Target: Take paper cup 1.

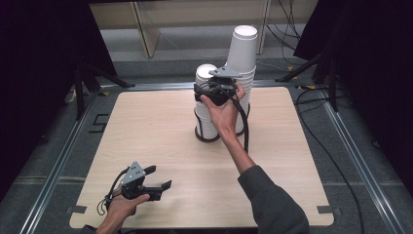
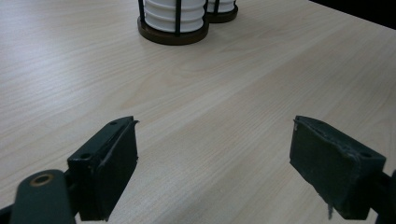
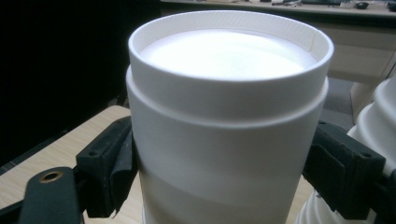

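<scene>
Two stacks of upturned white paper cups stand on dark round bases at the far middle of the table: a shorter stack (image 1: 203, 119) and a taller stack (image 1: 242, 48) to its right. My right gripper (image 1: 200, 91) is at the top of the shorter stack. In the right gripper view, its jaws press on both sides of the top white cup (image 3: 224, 140), so the right gripper (image 3: 224, 163) is shut on it. My left gripper (image 1: 160, 177) rests near the front left of the table, jaws wide open with nothing between them. Ahead of the left gripper (image 2: 215, 140) is bare wood, then the stack base (image 2: 173, 35).
The wooden table (image 1: 146, 126) sits in a metal frame. Black stands and cables (image 1: 311, 92) lie on the floor beyond its right and far edges. Light wooden furniture (image 1: 146, 29) stands behind. The right gripper's cable hangs along the forearm (image 1: 246, 131).
</scene>
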`<state>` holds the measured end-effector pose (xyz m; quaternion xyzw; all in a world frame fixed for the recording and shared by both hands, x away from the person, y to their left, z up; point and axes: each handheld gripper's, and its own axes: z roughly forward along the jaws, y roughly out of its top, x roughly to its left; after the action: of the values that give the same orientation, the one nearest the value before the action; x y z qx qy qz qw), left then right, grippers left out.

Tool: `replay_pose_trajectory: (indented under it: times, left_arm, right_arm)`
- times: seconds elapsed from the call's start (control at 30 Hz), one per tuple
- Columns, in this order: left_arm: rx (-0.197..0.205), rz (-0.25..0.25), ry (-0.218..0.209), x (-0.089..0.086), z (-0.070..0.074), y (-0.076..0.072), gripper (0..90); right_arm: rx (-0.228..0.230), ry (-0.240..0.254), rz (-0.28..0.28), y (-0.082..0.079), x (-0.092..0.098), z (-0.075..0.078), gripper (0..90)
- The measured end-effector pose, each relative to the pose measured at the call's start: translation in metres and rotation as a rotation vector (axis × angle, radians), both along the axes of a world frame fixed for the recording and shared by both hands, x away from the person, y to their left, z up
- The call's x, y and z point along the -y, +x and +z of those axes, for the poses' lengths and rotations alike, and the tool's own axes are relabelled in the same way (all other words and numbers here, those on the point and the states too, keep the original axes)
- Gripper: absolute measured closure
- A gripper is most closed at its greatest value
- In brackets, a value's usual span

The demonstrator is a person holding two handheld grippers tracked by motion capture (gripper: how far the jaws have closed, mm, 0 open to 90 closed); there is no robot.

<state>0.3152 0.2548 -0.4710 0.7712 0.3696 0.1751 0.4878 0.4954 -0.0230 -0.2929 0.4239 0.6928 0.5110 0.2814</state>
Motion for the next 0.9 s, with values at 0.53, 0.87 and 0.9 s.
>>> replay_pose_trajectory:
  times: [0.53, 0.87, 0.9]
  left_arm:
    - [-0.017, 0.010, -0.033, 0.003, -0.001, -0.001, 14.9]
    - [-0.019, 0.016, -0.022, 0.001, 0.000, -0.002, 14.8]
    - [-0.019, 0.016, -0.022, 0.001, 0.000, -0.002, 14.8]
  right_arm:
    - [0.119, 0.026, 0.064, -0.028, 0.010, 0.053, 17.6]
    - [0.135, 0.033, 0.166, -0.063, 0.028, 0.047, 17.6]
    - [0.135, 0.033, 0.166, -0.063, 0.028, 0.047, 17.6]
